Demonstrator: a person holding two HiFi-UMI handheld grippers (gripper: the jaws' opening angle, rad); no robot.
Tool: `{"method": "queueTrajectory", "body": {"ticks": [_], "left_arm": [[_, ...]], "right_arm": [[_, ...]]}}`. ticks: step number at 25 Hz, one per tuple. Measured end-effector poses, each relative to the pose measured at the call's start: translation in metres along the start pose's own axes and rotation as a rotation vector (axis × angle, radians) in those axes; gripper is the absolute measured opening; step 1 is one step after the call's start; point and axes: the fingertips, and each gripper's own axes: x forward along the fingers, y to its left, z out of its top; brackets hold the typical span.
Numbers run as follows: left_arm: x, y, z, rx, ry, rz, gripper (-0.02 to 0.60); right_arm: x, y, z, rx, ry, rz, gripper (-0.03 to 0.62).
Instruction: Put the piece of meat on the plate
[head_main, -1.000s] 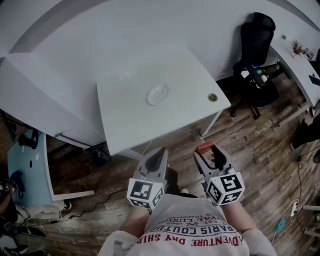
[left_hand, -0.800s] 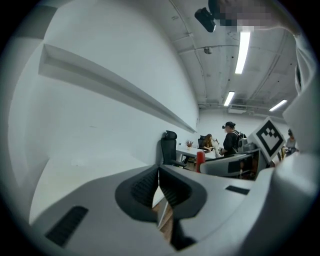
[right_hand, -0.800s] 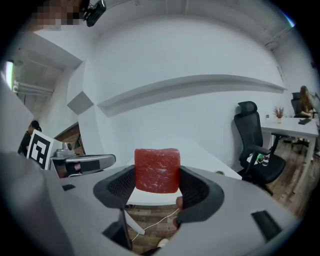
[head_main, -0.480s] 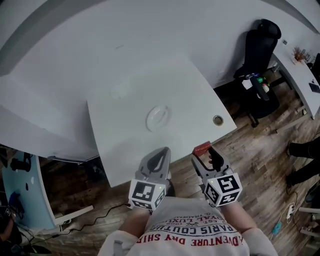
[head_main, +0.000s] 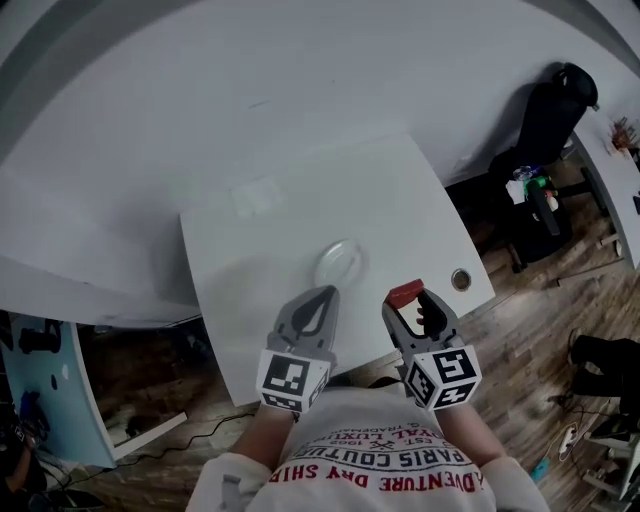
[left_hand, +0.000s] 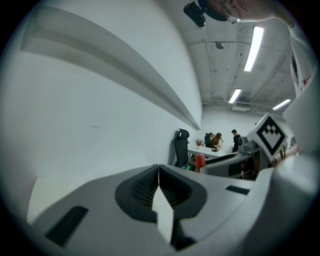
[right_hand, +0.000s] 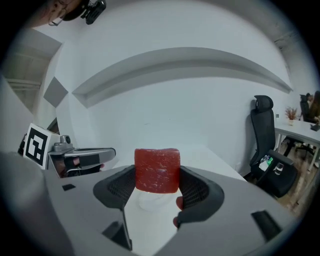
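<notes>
The right gripper (head_main: 411, 303) was clamped on the piece of meat (right_hand: 157, 170), a red, squared-off block pinched on its two flat sides between the ribbed pads, its top standing proud of the jaws. It hung short of the plate (head_main: 340, 263), on the person's side and a little to the right, over the near edge of the white table (head_main: 235, 290). The left gripper (head_main: 317, 306) had its jaws pressed together on nothing and hovered just beside the plate's near rim.

The block looked light and somewhat soft, with a damp sheen, so it would likely be slippery. The hold across its broad faces seemed the right one; a firm squeeze might dent it, a slack one might let it slide. The small, shallow plate looked light enough to skid if bumped.
</notes>
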Motion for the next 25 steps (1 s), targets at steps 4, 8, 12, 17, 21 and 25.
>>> {"method": "queueTrajectory", "body": {"ticks": [4,8,12,17,21,25], "left_arm": [[0.007,0.012,-0.001,-0.030,0.006,0.061,0.008],[0.012,0.020,-0.006,-0.062,0.019,0.155,0.008],[0.012,0.029,-0.016,-0.109,0.033,0.263,0.008],[0.011,0.027,-0.047,-0.204,0.091,0.358,0.008],[0.004,0.028,-0.070,-0.280,0.121,0.407,0.008],[-0.003,0.027,-0.092,-0.341,0.153,0.449,0.008]], "right_arm": [[0.022,0.001,0.004,-0.070,0.046,0.049,0.278],[0.046,0.001,0.004,-0.099,0.111,0.141,0.278],[0.073,0.006,-0.004,-0.138,0.192,0.250,0.278],[0.097,0.009,-0.042,-0.224,0.361,0.344,0.278],[0.117,0.019,-0.069,-0.307,0.446,0.396,0.278],[0.133,0.024,-0.092,-0.376,0.506,0.422,0.278]]}}
